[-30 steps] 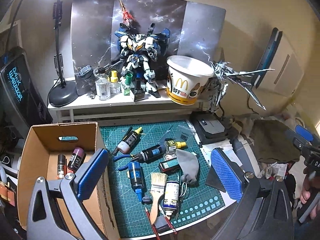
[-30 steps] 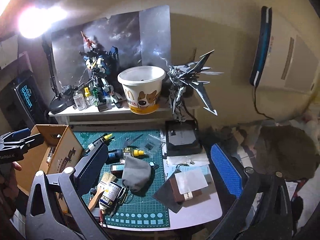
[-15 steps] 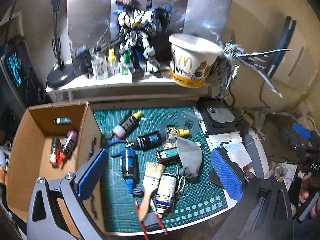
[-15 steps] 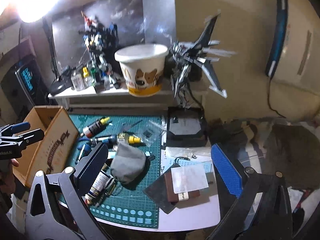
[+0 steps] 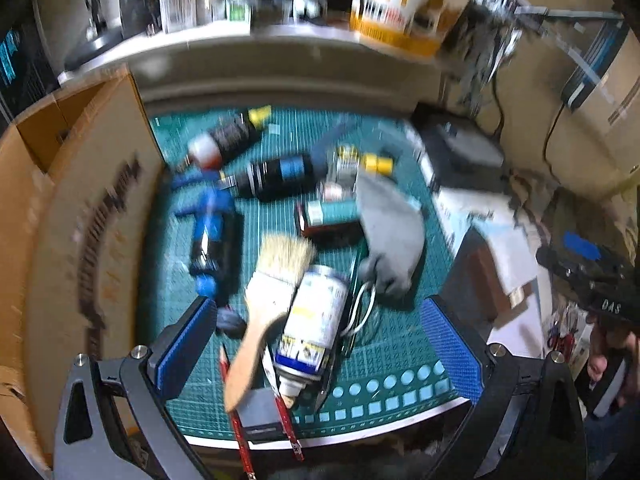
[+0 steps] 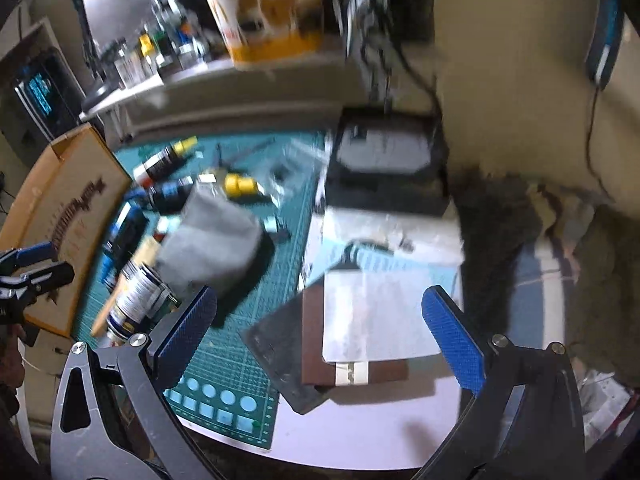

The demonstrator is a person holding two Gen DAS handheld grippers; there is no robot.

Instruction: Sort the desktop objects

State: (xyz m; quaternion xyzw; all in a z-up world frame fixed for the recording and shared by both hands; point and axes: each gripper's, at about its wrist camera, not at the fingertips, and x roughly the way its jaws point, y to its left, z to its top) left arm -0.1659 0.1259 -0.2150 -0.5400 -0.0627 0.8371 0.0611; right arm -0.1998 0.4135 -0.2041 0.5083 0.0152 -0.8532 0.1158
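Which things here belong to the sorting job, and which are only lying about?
For the job: paintbrush, spray can, blue-capped bottle, grey cloth, cardboard box.

Lying about: McDonald's bucket, small bottles on the shelf, black device, white sheet.

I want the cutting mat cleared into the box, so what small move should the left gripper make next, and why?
Probably lower the open left gripper a little further onto the white spray can with the blue label. The can lies on the green cutting mat roughly centred between the blue pads, beside the wooden-handled paintbrush, and the brown cardboard box sits just left.
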